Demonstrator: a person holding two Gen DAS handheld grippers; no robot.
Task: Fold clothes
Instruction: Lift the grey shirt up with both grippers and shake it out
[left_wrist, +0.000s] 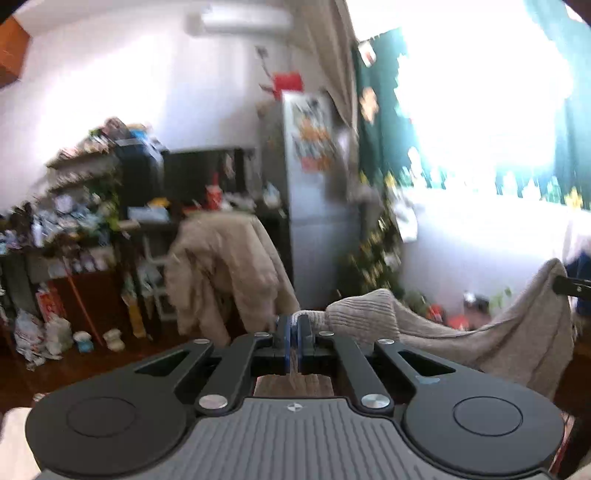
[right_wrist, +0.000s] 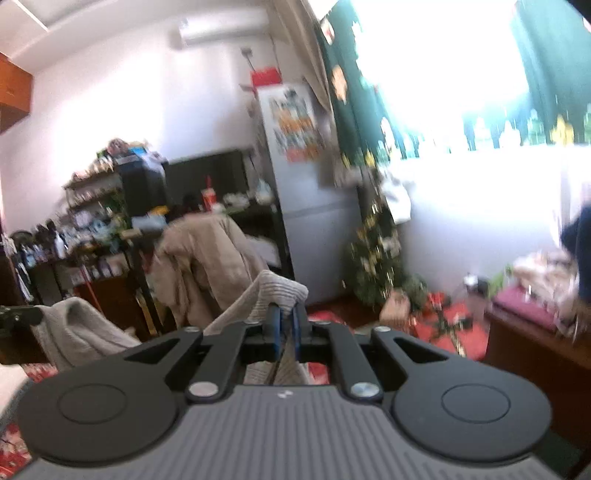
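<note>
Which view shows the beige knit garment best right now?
Left wrist view: the beige knit garment spans from its jaws across to the right gripper. The right wrist view shows only bunched ends, the middle hidden.

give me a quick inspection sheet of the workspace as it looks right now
surface: nothing seen; no work surface is in view
job's things: beige ribbed knit garment lifted, strung between both grippers
clutter: crowded shelves; beige coat draped over a chair; red items on the floor
grippers: left gripper and right gripper both have jaws shut on the garment
cables: nothing seen
surroundings: grey fridge with stickers, dark green curtains at a bright window, small decorated tree, wall air conditioner; views are motion-blurred
</note>
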